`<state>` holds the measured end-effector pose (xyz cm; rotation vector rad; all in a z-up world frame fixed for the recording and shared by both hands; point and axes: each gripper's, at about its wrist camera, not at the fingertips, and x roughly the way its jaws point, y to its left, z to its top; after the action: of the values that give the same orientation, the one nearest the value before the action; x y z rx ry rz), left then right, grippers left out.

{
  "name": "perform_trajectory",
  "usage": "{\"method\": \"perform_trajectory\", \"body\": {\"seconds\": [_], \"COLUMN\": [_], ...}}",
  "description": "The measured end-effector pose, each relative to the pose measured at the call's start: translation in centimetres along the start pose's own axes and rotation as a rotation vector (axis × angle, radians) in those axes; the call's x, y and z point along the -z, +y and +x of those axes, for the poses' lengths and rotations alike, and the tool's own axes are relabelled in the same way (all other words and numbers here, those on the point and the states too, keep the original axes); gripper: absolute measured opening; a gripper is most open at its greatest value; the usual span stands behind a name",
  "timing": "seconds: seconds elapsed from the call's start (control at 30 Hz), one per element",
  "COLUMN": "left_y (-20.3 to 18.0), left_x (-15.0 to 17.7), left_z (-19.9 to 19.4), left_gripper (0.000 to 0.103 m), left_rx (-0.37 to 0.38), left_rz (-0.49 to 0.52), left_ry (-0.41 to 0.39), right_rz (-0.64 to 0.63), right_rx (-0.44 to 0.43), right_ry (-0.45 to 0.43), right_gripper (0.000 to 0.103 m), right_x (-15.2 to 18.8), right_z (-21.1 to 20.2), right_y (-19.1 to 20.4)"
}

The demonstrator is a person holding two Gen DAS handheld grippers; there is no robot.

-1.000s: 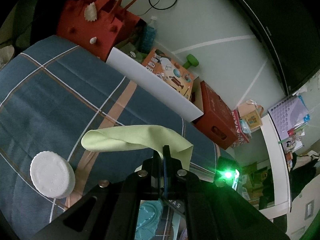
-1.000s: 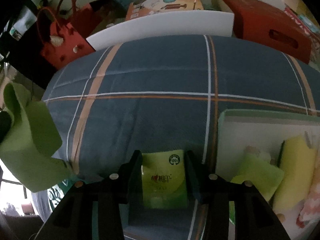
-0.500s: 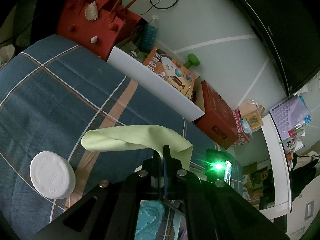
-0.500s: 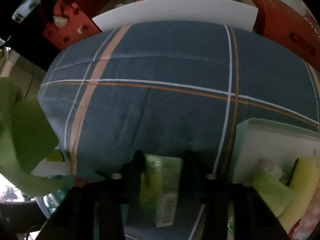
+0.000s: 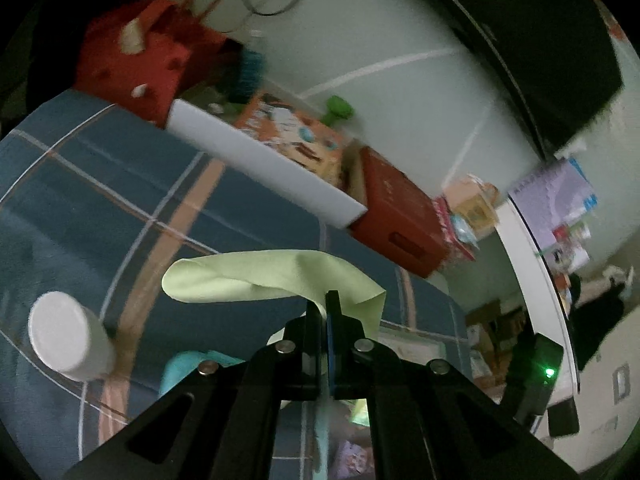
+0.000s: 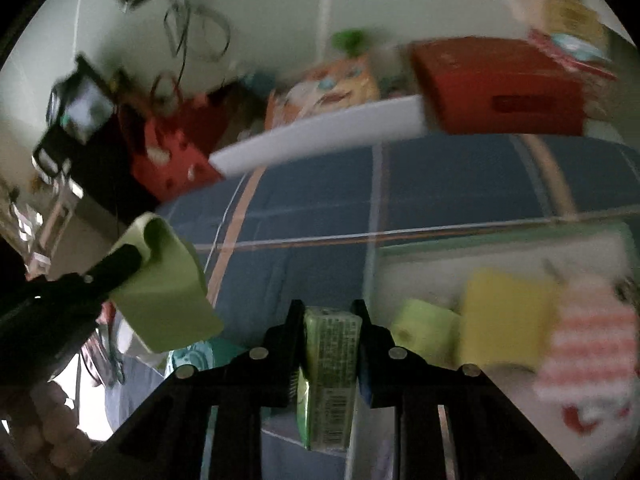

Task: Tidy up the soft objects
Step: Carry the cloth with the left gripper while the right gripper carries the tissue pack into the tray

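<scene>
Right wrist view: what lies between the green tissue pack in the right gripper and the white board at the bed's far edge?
Only bare plaid bedspread lies between the tissue pack and the white board; nothing rests there, as the right wrist view shows.

No wording can be read. The green packet (image 6: 331, 376) carries fine print and a barcode, too blurred to make out; the orange box (image 5: 296, 144) shows only pictures.

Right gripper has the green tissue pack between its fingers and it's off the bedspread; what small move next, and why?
Probably carry the green tissue pack, which the closing right gripper pinches, rightward over the white bin and lower it beside the yellow sponge. The bin already holds soft items, and the left gripper is busy, shut on the green cloth.
</scene>
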<state>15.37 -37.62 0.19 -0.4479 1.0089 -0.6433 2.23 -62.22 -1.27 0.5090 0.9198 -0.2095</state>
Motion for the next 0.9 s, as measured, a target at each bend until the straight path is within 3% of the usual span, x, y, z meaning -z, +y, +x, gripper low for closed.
{"method": "perform_trajectory", "body": {"seconds": [0.2,0.33,0.47,0.7,0.9], "left_y": [-4.4,-7.5,-9.6,-10.5,-9.2], "left_x": [2.4,4.7,6.9,9.7,10.5], "left_z": [0.4,1.4,3.2,7.0,8.7], "left_gripper": [0.001,0.001,0.001,0.001,0.002], "left_rx": [0.055,0.089,0.121,0.072,0.032], "left_rz": [0.118,0.210,0.268,0.310,0.264], "left_ry": [0.052,0.113,0.187,0.303,0.371], "right_rz": [0.107,0.150,0.199,0.201,0.189], "right_rx": [0.083,0.164,0.172,0.242,0.240], "right_ry": [-0.079,-0.068,-0.044,-0.015,-0.005], "right_gripper": [0.025,0.025,0.025,0.025,0.027], "right_x": [3.1,4.9,5.5,6.0,6.2], "right_z": [-5.0,-5.2,-4.7,-4.2,-4.0], "right_y": [-4.1,-6.4,-8.8,-10.4,-10.4]}}
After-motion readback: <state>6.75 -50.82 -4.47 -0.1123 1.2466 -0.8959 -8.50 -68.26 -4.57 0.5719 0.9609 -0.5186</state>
